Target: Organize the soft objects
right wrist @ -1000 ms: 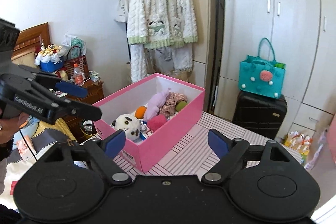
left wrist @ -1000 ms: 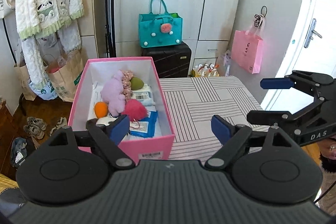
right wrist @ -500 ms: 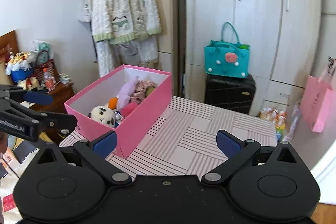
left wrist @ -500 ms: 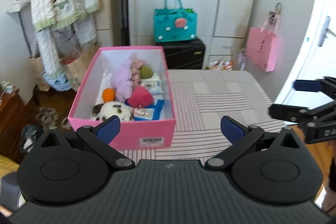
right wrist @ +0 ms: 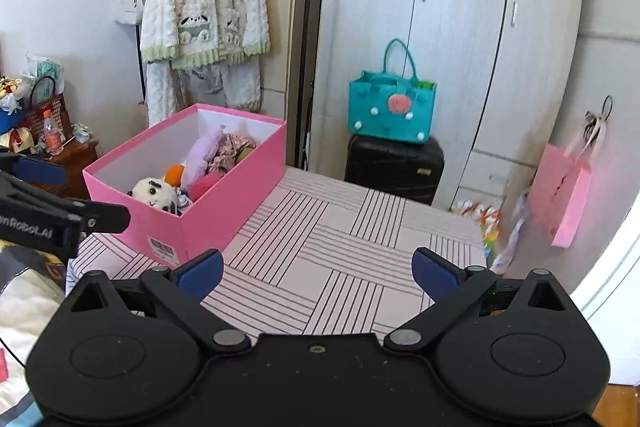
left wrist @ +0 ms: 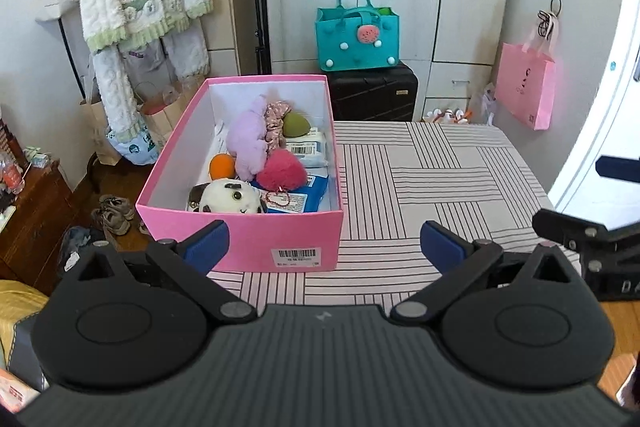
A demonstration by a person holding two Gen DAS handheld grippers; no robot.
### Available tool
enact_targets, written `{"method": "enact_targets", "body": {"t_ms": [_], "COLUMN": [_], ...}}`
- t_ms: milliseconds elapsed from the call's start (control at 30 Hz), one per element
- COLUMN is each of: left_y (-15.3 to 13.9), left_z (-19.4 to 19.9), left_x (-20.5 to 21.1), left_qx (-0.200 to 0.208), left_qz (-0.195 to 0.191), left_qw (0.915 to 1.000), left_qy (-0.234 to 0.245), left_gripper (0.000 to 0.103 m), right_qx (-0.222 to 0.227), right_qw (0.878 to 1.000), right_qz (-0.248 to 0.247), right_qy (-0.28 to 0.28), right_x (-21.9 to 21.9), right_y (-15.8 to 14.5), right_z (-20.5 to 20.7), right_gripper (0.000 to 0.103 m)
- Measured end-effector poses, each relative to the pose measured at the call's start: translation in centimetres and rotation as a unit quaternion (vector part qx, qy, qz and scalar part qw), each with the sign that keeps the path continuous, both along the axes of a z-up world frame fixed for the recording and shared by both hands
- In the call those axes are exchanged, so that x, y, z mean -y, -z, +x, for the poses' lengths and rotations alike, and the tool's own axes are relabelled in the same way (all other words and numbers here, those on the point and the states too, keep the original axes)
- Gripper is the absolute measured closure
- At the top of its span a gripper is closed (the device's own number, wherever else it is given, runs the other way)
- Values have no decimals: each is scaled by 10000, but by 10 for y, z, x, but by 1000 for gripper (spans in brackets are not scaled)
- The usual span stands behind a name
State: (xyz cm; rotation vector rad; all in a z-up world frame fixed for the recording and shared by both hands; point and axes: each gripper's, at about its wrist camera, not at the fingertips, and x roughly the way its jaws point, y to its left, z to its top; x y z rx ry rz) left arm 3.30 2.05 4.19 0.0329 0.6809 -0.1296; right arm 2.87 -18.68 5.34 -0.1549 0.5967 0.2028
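Both grippers wide, nothing held.
My left gripper (left wrist: 324,247) and right gripper (right wrist: 318,273) have just been opening, jaws empty, over the striped bench (left wrist: 432,183); the pink box (left wrist: 256,243) of soft toys (left wrist: 226,197) sits just ahead-left of both.

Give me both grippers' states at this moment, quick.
Left gripper: jaws open wide, nothing between them.
Right gripper: jaws open wide, nothing between them.
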Motion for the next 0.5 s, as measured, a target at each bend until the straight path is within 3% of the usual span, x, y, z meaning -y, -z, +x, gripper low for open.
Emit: {"method": "enact_targets", "body": {"t_ms": [500], "left_y": [9], "left_z": [-14], "left_x": [1], "left_qx": [237], "left_qz": [-60], "left_qw": [9994], "left_qy": [-264], "left_gripper": [0], "right_qx": [136], "right_qw": [9986], "right_qz": [208], "right_qy": [465], "right_x": [10], "right_y": [4], "right_z": [-19], "right_gripper": [1]}}
